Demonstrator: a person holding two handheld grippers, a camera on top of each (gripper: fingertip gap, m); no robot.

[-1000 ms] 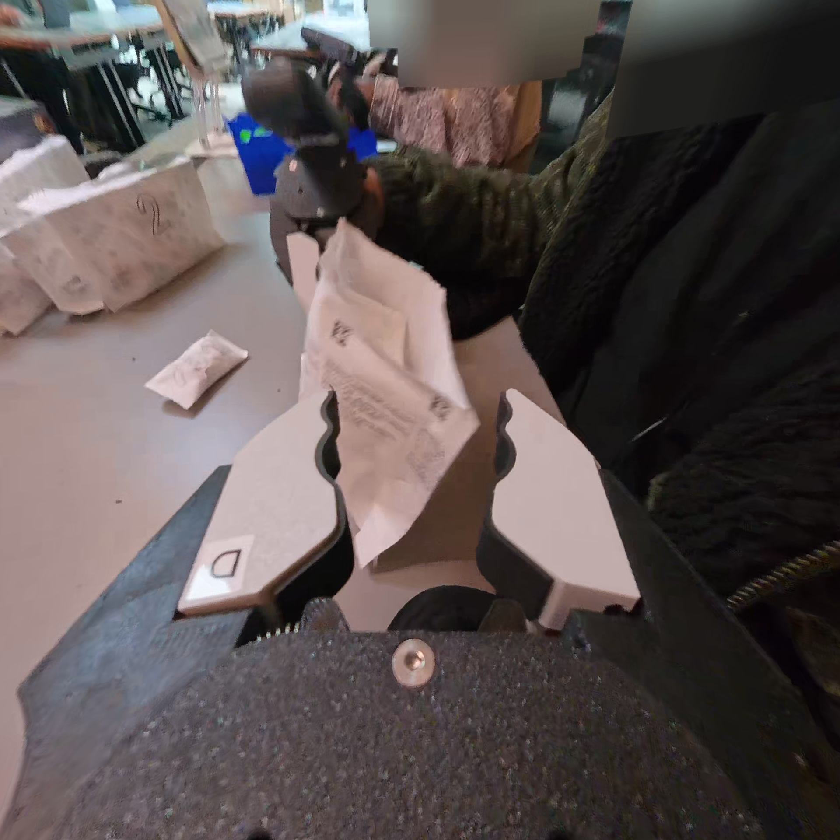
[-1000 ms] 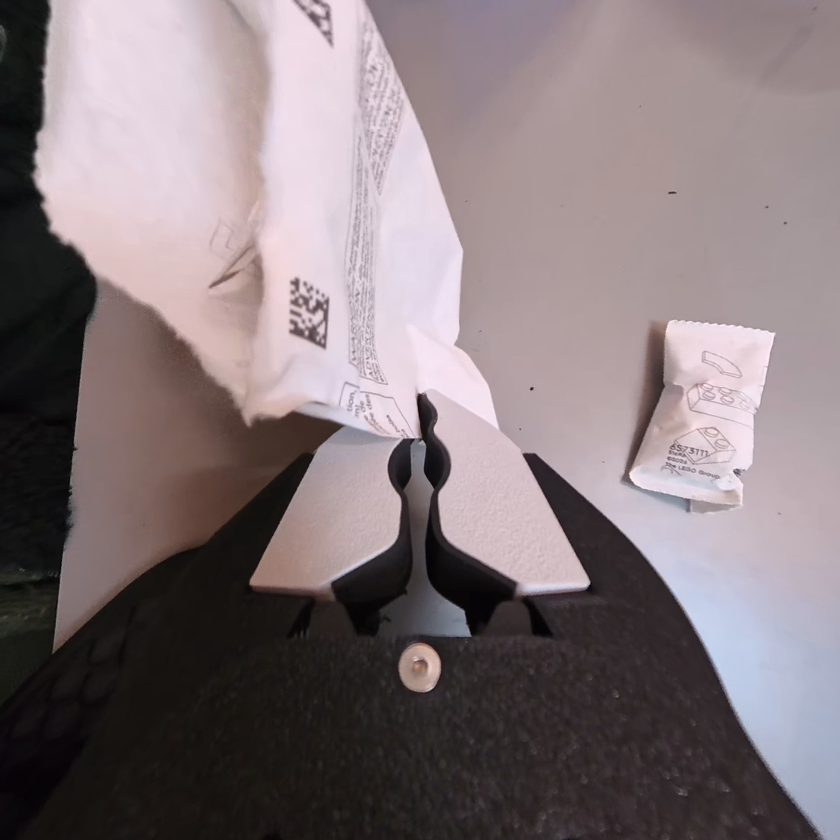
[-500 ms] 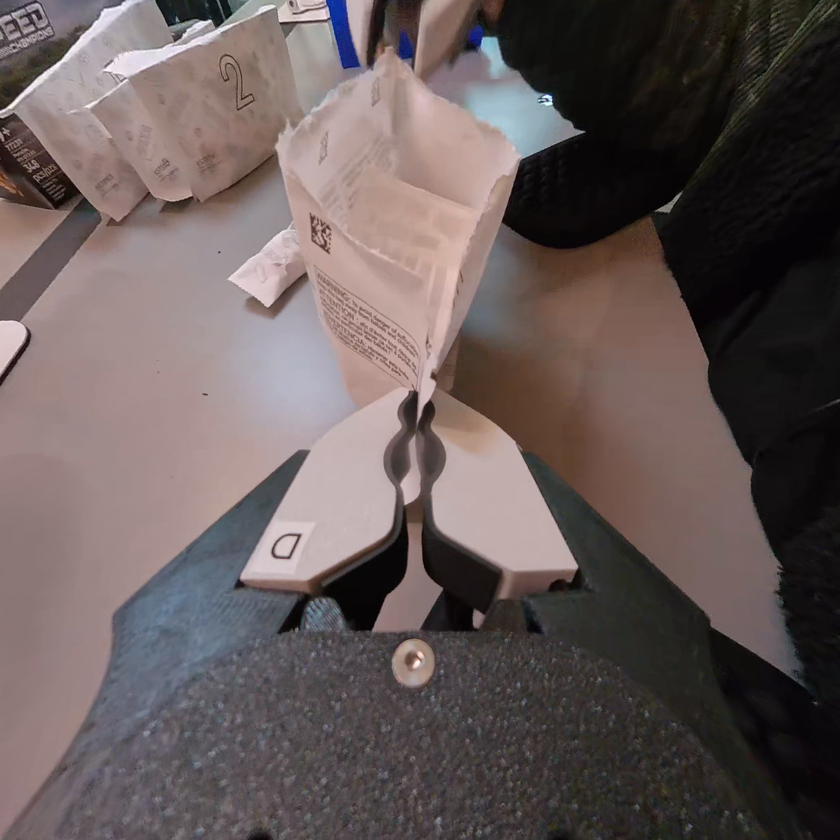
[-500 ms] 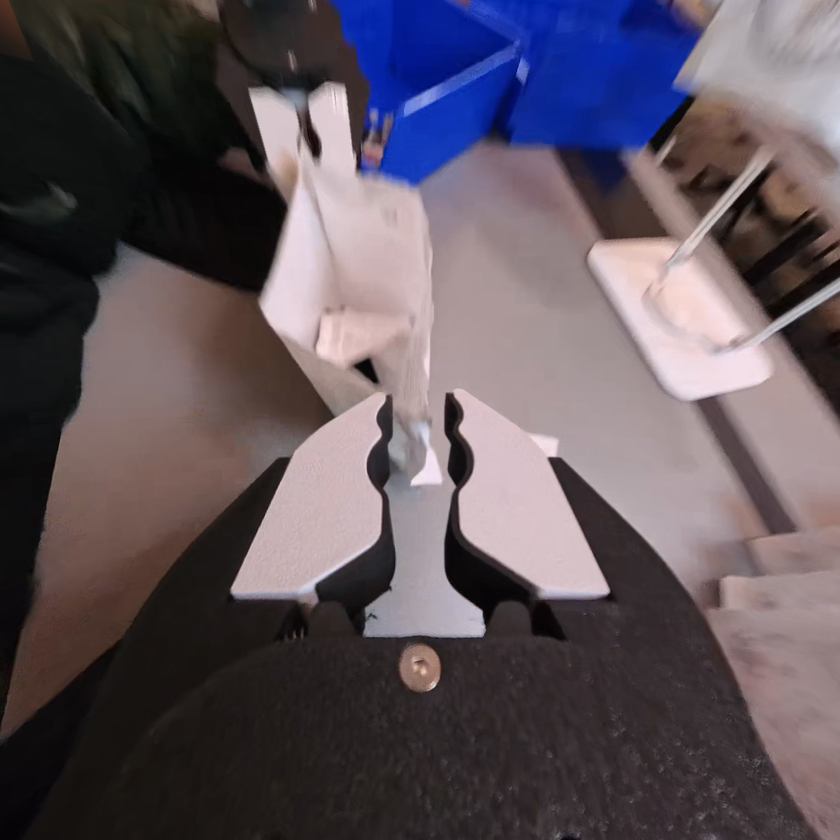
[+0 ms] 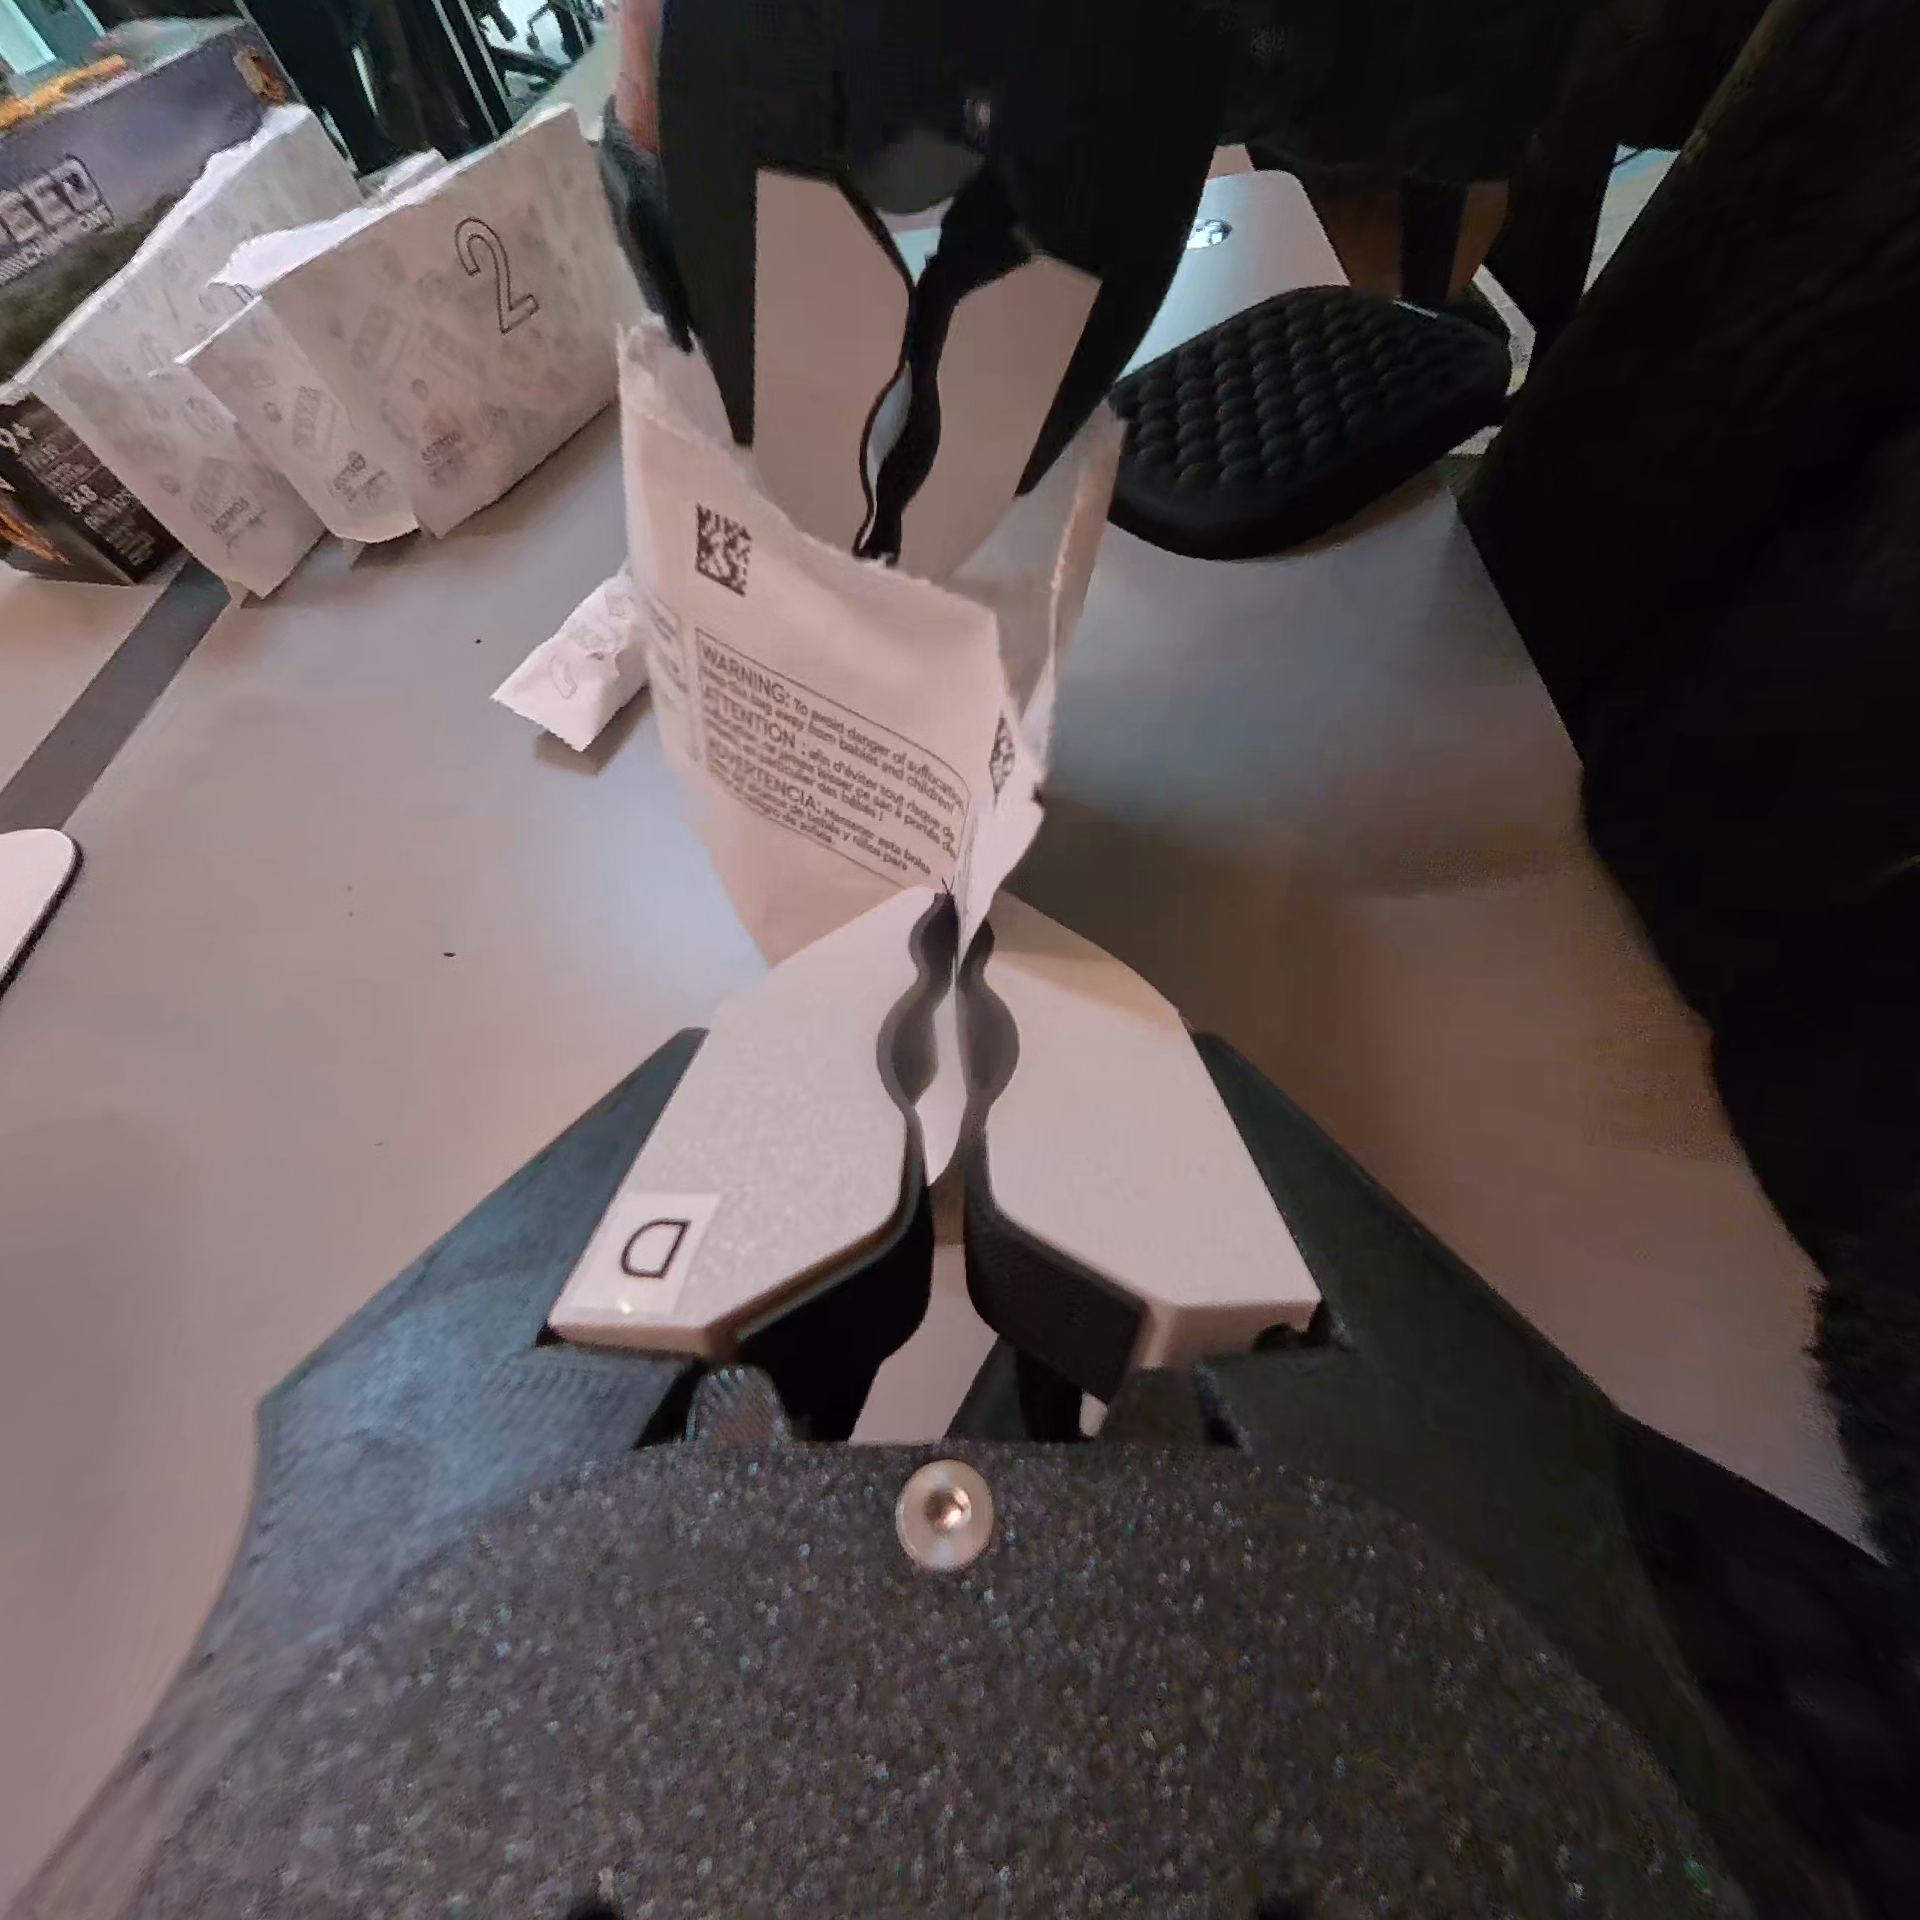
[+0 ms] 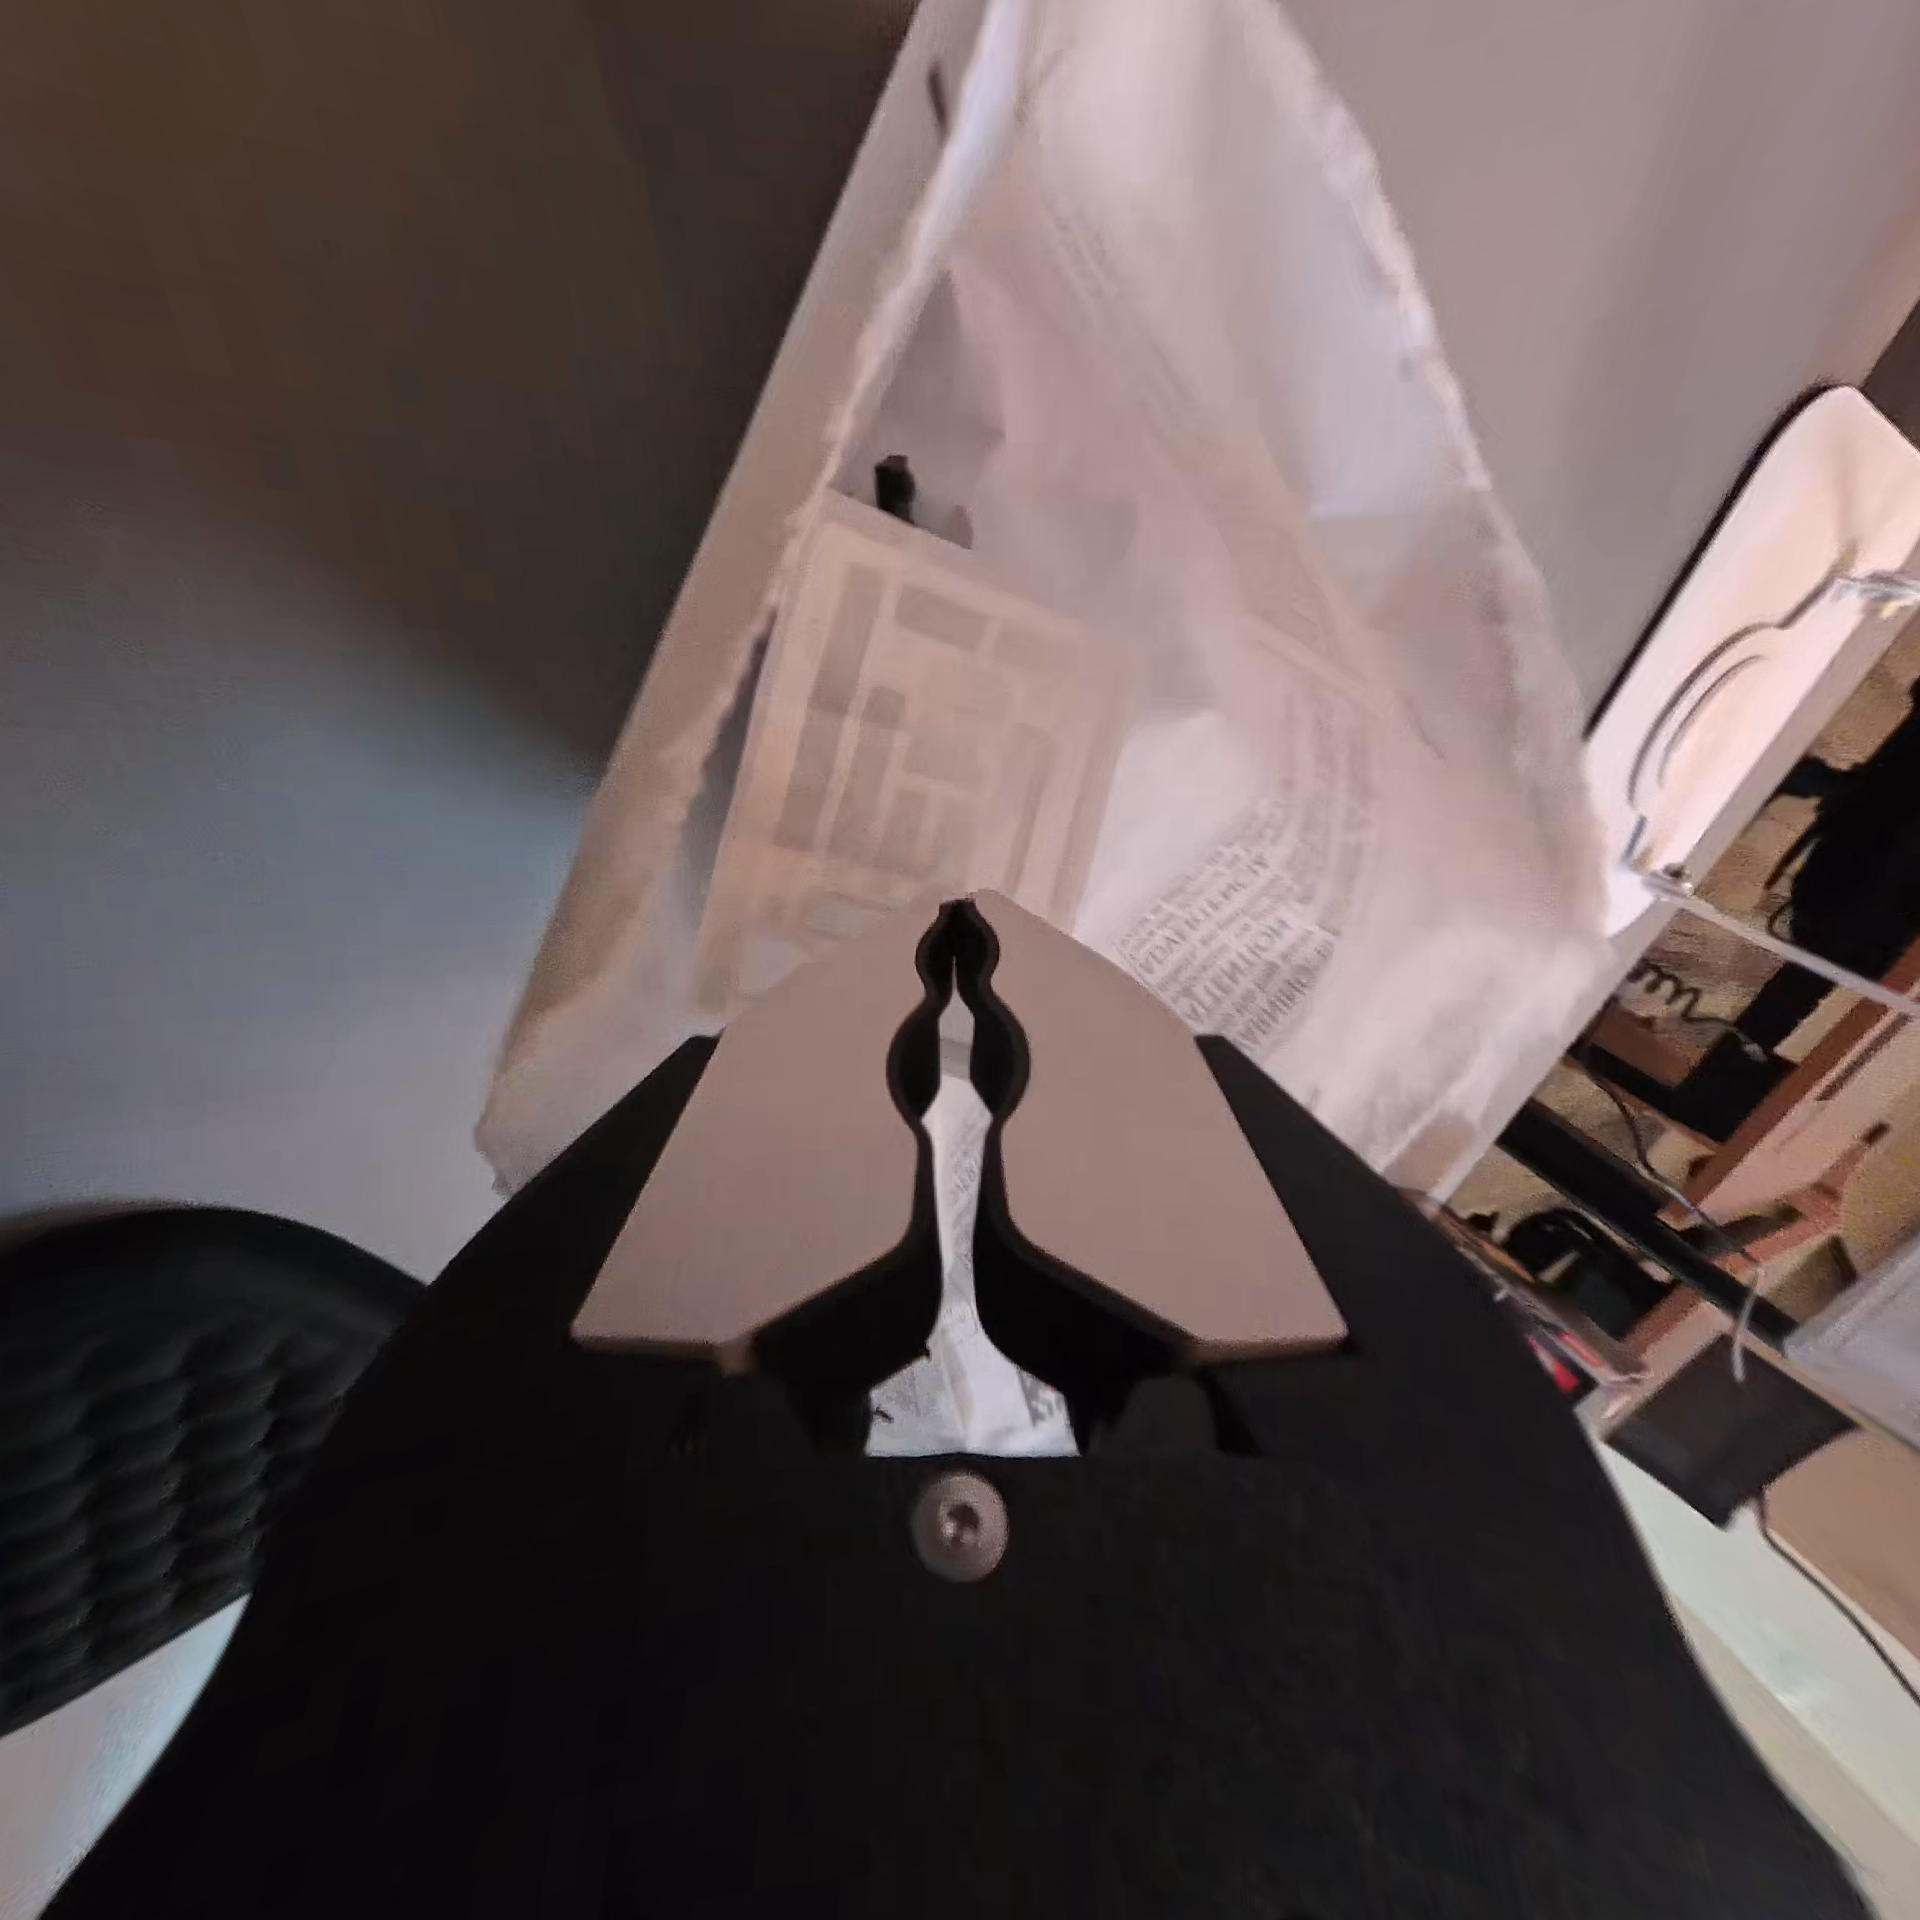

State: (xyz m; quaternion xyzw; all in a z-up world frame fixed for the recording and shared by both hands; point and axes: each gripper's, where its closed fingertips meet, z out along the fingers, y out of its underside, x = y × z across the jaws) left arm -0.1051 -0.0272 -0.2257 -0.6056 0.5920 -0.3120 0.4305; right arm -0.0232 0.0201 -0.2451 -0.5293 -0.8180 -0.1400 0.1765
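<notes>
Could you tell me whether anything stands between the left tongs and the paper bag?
Nothing visible does: the left tongs are shut on the near edge of the paper bag; the right tongs pinch its rim.

The right gripper point(image 6: 961, 920) points down into an open white paper bag point(image 6: 1195, 582), its jaws pressed together; whether they pinch paper is unclear. Inside the bag lies a printed sheet point(image 6: 914, 717). Right of the bag, a white base point(image 6: 1766, 623).
</notes>
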